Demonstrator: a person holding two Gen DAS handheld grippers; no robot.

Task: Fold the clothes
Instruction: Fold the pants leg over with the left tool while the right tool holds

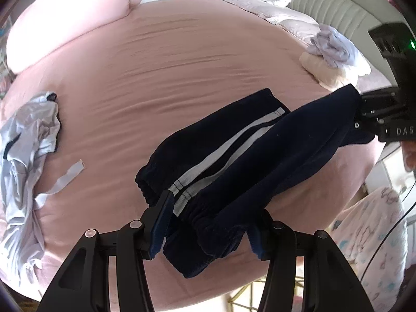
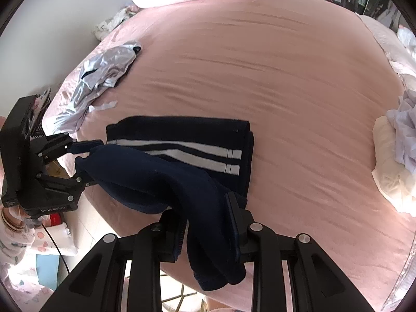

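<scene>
Navy track pants (image 1: 234,156) with two white side stripes lie at the near edge of the pink bed (image 1: 182,65); they also show in the right wrist view (image 2: 182,135). My left gripper (image 1: 210,223) is shut on the pants' elastic cuff end. My right gripper (image 2: 205,223) is shut on the other end of the same lifted navy fold (image 2: 156,179). Each gripper shows in the other's view, the right one (image 1: 364,119) and the left one (image 2: 80,161). The lifted layer hangs between them above the flat part with the stripes.
A crumpled silver-grey garment (image 1: 26,150) lies at the bed's left side, also in the right wrist view (image 2: 104,67). A pile of white and lavender clothes (image 1: 335,54) sits at the right. Pink pillows (image 1: 65,15) are at the far end. The floor lies below the near edge.
</scene>
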